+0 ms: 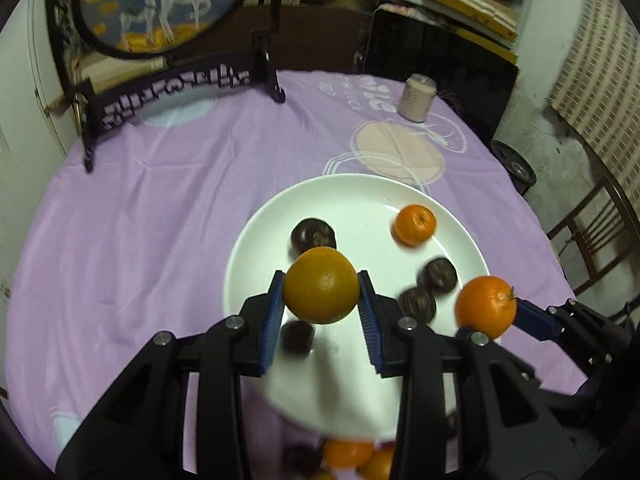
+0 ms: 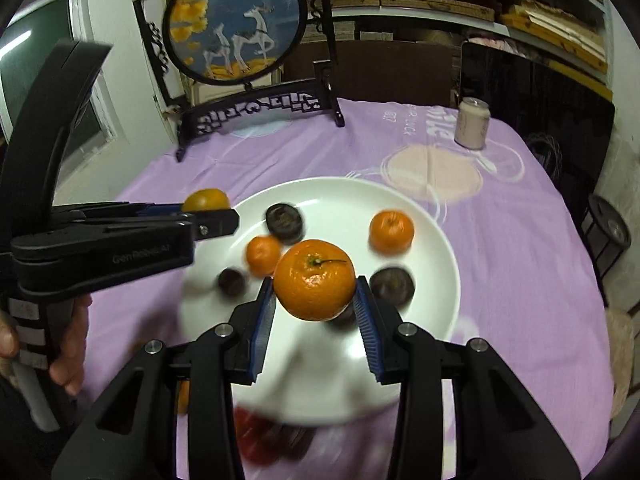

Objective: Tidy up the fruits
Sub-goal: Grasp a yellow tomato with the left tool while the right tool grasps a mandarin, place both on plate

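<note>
My left gripper (image 1: pixel 321 286) is shut on an orange (image 1: pixel 321 285) and holds it above the near part of a white plate (image 1: pixel 352 196). My right gripper (image 2: pixel 315 281) is shut on a stemmed orange (image 2: pixel 315 280) above the same plate (image 2: pixel 436 240). On the plate lie a small orange (image 1: pixel 415 225) and several dark round fruits (image 1: pixel 313 234). In the right wrist view a second small orange (image 2: pixel 263 254) lies on the plate. The left gripper (image 2: pixel 208 216) shows at left in that view, the right gripper (image 1: pixel 500 312) at right in the left wrist view.
The table has a purple cloth (image 1: pixel 160 200). A round painted screen on a black stand (image 2: pixel 236 20) stands at the back. A pale can (image 2: pixel 473 122) stands at the back right. More oranges (image 1: pixel 348 454) and dark fruits lie by the plate's near edge. A chair (image 1: pixel 592 240) stands at right.
</note>
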Available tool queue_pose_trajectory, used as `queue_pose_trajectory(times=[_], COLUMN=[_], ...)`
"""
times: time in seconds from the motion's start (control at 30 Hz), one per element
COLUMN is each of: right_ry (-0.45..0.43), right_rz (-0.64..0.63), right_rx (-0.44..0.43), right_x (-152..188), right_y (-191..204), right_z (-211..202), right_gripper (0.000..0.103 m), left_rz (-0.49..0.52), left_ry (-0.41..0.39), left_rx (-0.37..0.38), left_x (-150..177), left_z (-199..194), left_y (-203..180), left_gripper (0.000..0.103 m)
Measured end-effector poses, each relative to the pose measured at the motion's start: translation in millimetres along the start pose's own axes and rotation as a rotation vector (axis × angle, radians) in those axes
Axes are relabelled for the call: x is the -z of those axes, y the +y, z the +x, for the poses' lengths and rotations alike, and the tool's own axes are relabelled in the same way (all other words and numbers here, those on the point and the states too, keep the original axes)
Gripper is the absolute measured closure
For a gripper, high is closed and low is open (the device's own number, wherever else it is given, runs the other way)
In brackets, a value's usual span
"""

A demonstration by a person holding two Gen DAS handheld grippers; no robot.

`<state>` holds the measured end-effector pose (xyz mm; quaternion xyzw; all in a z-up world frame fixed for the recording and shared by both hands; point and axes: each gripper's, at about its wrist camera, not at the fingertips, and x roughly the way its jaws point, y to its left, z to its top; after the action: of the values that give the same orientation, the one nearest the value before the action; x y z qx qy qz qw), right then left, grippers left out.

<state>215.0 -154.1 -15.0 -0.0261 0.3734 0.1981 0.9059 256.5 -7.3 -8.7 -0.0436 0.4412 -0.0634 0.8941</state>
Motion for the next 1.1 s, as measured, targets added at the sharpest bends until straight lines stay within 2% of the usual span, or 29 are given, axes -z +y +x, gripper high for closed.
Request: queue_pose_trajectory(times=[0.13, 0.17, 0.27, 0.43, 0.47, 0.5, 0.57, 0.7, 0.8, 0.93, 1.1], right_ry=[0.050, 0.062, 0.074, 0.078, 0.079, 0.071, 0.036, -0.054, -0.104, -0.120, -0.082], right_rz=[-0.014, -0.003, 0.018, -0.009, -0.011, -0.012, -0.026, -0.050, -0.031, -0.003, 0.080], right_rx=[0.059, 0.051, 0.015, 0.043, 0.048, 0.054, 0.068, 0.090, 0.077, 0.061, 0.076], right_x=[-5, -4, -2, -1, 0, 1, 4, 6, 8, 13, 42], right_y=[-17, -20, -26, -20, -19, -19, -19, -22, -27, -29, -14], right_z=[44, 49, 57, 61, 62, 60, 53, 38, 29, 20, -18], right_gripper=[0.063, 0.063, 0.063, 0.062, 0.051, 0.048, 0.048, 0.048, 0.048, 0.048, 0.048], left_rz=[-0.016, -0.015, -0.014, 0.020, 0.017, 0.013, 0.007, -0.022, -0.043, -0.027, -0.012], left_ry=[0.017, 0.020, 0.042, 0.040, 0.036, 0.027, -0.011, -0.073, -0.114, -0.173, -0.173], left_rx=[0.004, 0.007, 0.018, 0.046, 0.054, 0.057, 0.060, 0.033, 0.039, 0.017, -0.009], left_x=[-7, -7, -6, -3, -3, -2, -2, -2, 10, 51, 109], left_z=[33, 40, 54, 55, 54, 51, 39, 12, -21, -69, -102], left_y=[0, 1, 0, -8, -9, -8, -6, -1, 5, 15, 37], left_gripper=[0.067, 0.067, 0.067, 0.066, 0.066, 0.065, 0.058, 0.057, 0.057, 0.051, 0.051])
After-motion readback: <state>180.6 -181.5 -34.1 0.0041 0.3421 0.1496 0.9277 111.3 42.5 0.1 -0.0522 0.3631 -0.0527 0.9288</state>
